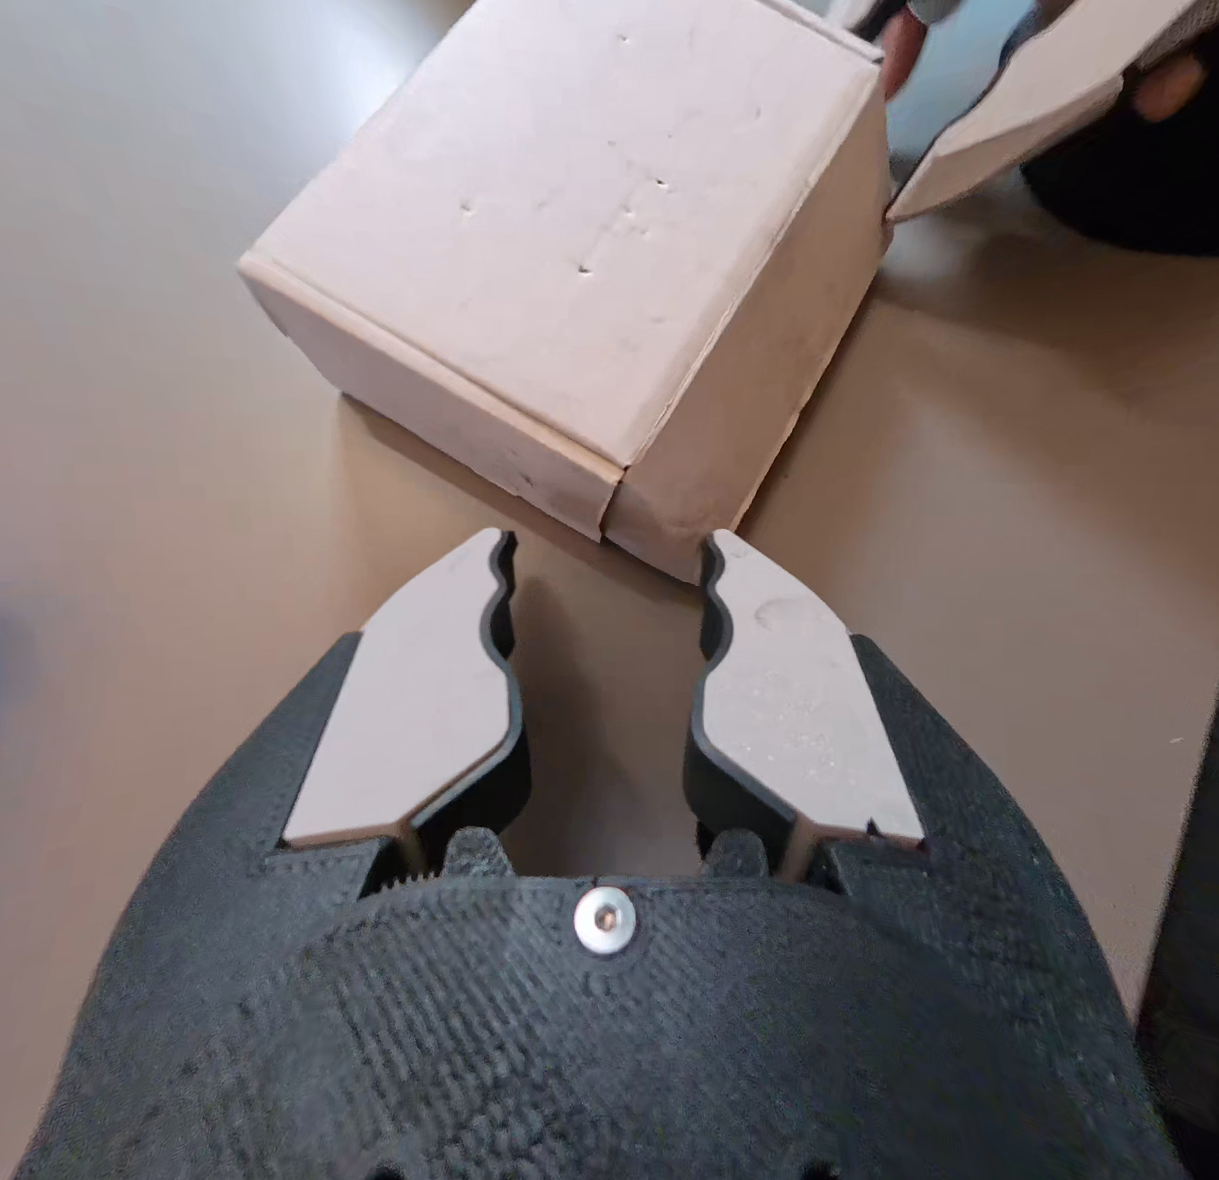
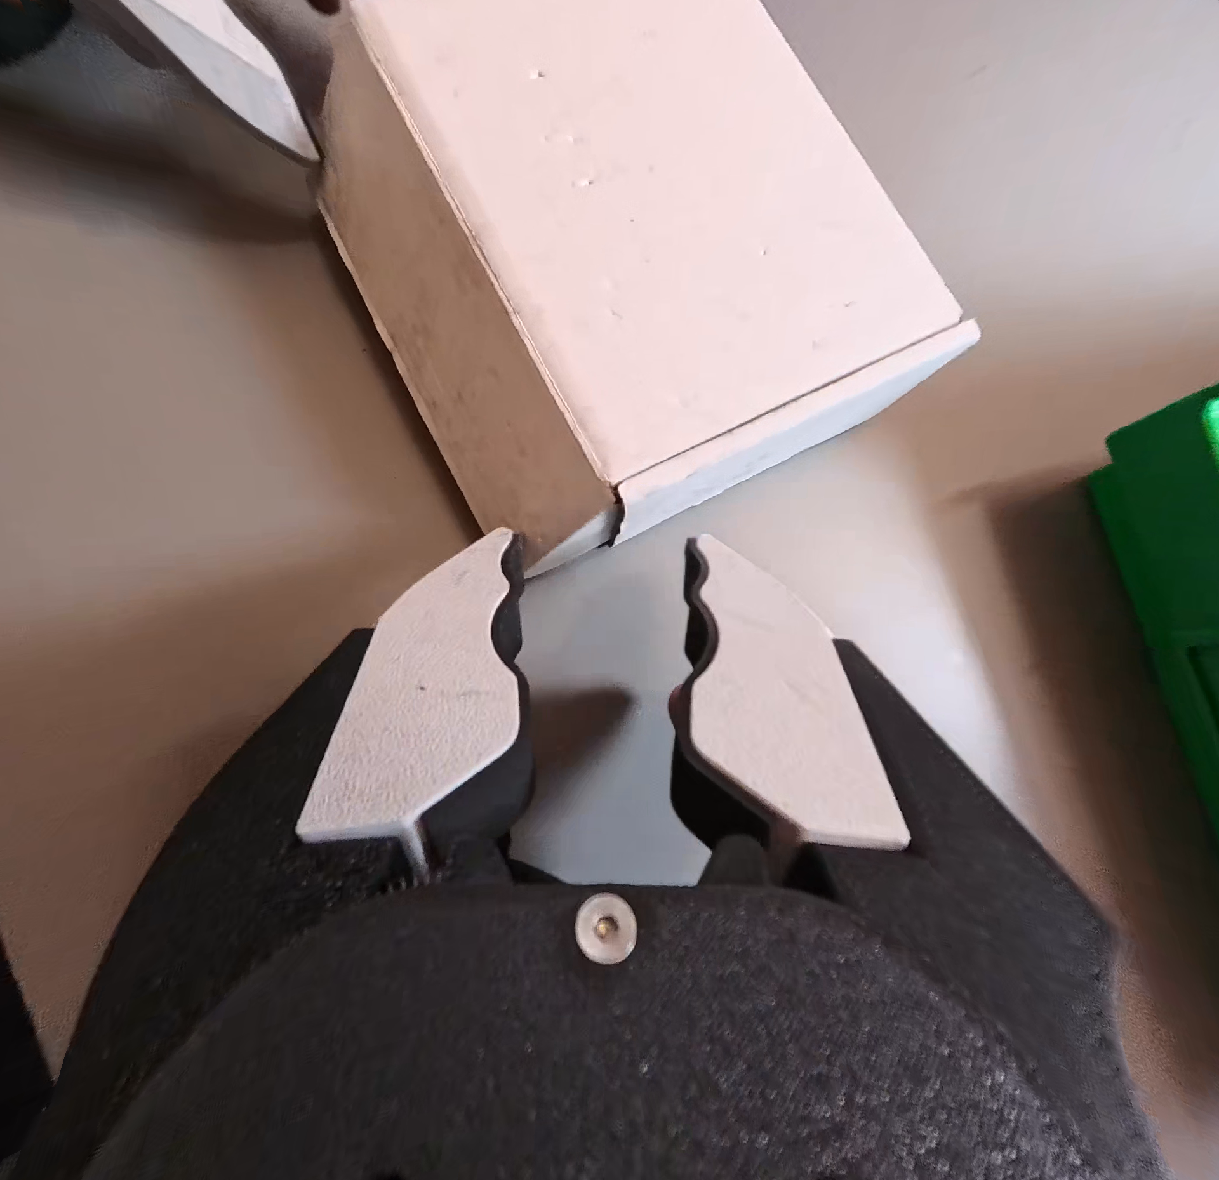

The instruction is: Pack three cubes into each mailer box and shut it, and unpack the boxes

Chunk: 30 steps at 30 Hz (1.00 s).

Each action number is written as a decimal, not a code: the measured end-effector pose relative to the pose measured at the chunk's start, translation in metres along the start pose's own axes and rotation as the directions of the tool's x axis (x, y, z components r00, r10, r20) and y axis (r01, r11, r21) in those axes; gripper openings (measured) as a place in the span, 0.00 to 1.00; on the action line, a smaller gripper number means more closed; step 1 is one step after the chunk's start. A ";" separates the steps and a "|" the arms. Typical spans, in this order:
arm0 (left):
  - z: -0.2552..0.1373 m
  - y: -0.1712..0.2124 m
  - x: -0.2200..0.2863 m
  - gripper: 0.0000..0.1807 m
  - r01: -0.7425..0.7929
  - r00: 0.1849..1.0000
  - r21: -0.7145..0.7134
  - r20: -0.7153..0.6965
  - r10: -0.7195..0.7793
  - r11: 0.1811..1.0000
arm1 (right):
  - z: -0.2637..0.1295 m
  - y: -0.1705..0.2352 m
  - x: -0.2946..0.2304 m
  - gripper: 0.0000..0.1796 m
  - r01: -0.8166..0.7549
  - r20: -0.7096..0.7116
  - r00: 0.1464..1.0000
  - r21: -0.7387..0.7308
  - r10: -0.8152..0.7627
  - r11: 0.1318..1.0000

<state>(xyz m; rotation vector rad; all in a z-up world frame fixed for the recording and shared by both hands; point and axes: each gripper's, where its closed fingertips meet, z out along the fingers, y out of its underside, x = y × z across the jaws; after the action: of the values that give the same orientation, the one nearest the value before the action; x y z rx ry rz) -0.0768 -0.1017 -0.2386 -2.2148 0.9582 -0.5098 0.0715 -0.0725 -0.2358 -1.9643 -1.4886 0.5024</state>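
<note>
A white cardboard mailer box [image 1: 574,225] lies shut on the beige table. In the left wrist view my left gripper [image 1: 610,548] is open and empty, its fingertips just short of the box's near corner. My right gripper's finger [image 1: 1022,113] touches the box's far right corner. In the right wrist view the same box [image 2: 659,225] is ahead. My right gripper [image 2: 601,548] is open and empty, with its left fingertip [image 2: 508,548] against the box's near corner. The left gripper's finger [image 2: 218,73] is at the box's far left corner. No cubes show.
A green plastic object [image 2: 1161,555] sits at the right edge of the right wrist view, right of the box. A dark shape [image 1: 1187,884] stands at the right edge of the left wrist view. The table [image 1: 165,423] spreads left of the box.
</note>
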 end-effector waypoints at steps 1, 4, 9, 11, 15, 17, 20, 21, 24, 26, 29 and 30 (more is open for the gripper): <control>0.003 0.000 -0.001 0.33 -0.047 0.999 -0.003 0.000 0.047 0.999 | 0.001 -0.001 0.001 0.28 0.028 0.012 1.000 0.006 -0.028 1.000; 0.012 -0.002 -0.005 0.40 -0.099 0.994 -0.010 -0.038 0.098 0.995 | 0.008 -0.002 0.005 0.30 0.096 0.056 0.994 0.012 -0.096 0.995; 0.026 -0.007 -0.013 0.34 -0.147 0.986 0.024 -0.081 0.149 0.989 | 0.016 -0.007 0.012 0.28 0.173 0.088 0.980 0.062 -0.178 0.983; 0.029 -0.009 -0.020 0.31 -0.188 0.981 0.037 -0.044 0.189 0.982 | 0.018 -0.008 0.017 0.26 0.194 0.066 0.978 0.081 -0.199 0.978; 0.032 -0.012 -0.034 0.24 -0.275 0.961 0.042 0.055 0.273 0.961 | 0.023 -0.012 0.024 0.21 0.252 -0.010 0.968 0.114 -0.252 0.961; 0.033 -0.013 -0.035 0.24 -0.300 0.952 0.041 0.070 0.297 0.953 | 0.025 -0.013 0.028 0.20 0.272 -0.053 0.962 0.112 -0.268 0.956; 0.033 -0.013 -0.036 0.23 -0.295 0.954 0.039 0.074 0.292 0.955 | 0.026 -0.014 0.030 0.18 0.280 -0.097 0.958 0.114 -0.270 0.953; 0.033 -0.013 -0.036 0.23 -0.290 0.955 0.038 0.075 0.287 0.956 | 0.025 -0.014 0.030 0.17 0.288 -0.112 0.955 0.111 -0.276 0.951; 0.033 -0.013 -0.037 0.23 -0.274 0.960 0.037 0.077 0.271 0.961 | 0.025 -0.013 0.029 0.17 0.289 -0.147 0.951 0.103 -0.273 0.952; 0.033 -0.013 -0.037 0.24 -0.226 0.972 0.036 0.071 0.223 0.974 | 0.024 -0.013 0.028 0.17 0.255 -0.141 0.961 0.104 -0.239 0.961; 0.031 -0.017 -0.036 0.28 -0.202 0.977 0.068 0.081 0.196 0.977 | 0.019 -0.009 0.026 0.22 0.255 -0.104 0.962 0.019 -0.251 0.967; 0.028 -0.019 -0.035 0.32 -0.208 0.976 0.082 0.087 0.201 0.975 | 0.015 -0.011 0.027 0.27 0.259 -0.108 0.960 -0.006 -0.258 0.966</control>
<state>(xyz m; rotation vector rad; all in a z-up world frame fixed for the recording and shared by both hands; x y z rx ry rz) -0.0747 -0.0536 -0.2479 -2.0122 1.0861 -0.3617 0.0623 -0.0414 -0.2377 -1.7278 -1.6396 0.2832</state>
